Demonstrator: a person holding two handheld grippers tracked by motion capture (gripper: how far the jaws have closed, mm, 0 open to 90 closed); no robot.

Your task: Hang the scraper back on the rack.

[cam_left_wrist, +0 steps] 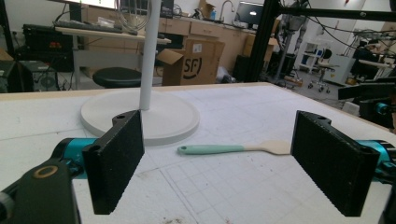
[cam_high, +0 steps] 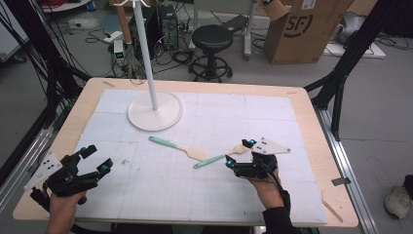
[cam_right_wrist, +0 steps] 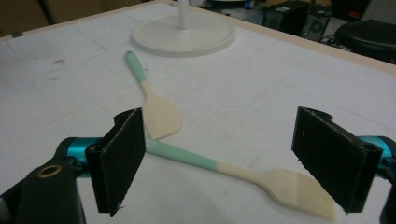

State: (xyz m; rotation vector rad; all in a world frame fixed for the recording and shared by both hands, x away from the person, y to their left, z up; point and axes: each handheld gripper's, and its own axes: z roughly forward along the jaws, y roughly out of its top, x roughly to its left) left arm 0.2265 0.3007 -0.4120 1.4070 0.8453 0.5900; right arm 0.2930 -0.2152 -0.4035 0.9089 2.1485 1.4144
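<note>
A pale wooden table (cam_high: 311,105) with rounded corners carries a white mat (cam_high: 204,190) printed with a faint grid, its surface matte and slightly scuffed. Toward the far left of the mat stands a white stand (cam_high: 155,111), a flat round disc base with a slim smooth pole rising from its centre. The right gripper (cam_high: 239,152) is held over the near right part of the mat, black-bodied with teal fittings and a grey three-cornered plate on top; its jaws are spread wide with nothing between the pads, and in the right gripper view those pads (cam_right_wrist: 122,158) are flat black rectangles with a fine gritty texture. Between and just below them lies the brush (cam_right_wrist: 243,175), with a mint-green round handle that turns to pale wood and flares into a flat head of cream bristles; it rests on the mat, touched by neither jaw. The left gripper (cam_high: 95,158) is at the near left corner of the table, well apart from both utensils, its jaws likewise wide apart and empty. The spatula (cam_high: 178,147) lies flat near the middle of the mat, in front of the stand's base, with the same mint handle and a smooth, rounded pale wooden blade; its blade end lies just beside the green handle end of the brush.
</note>
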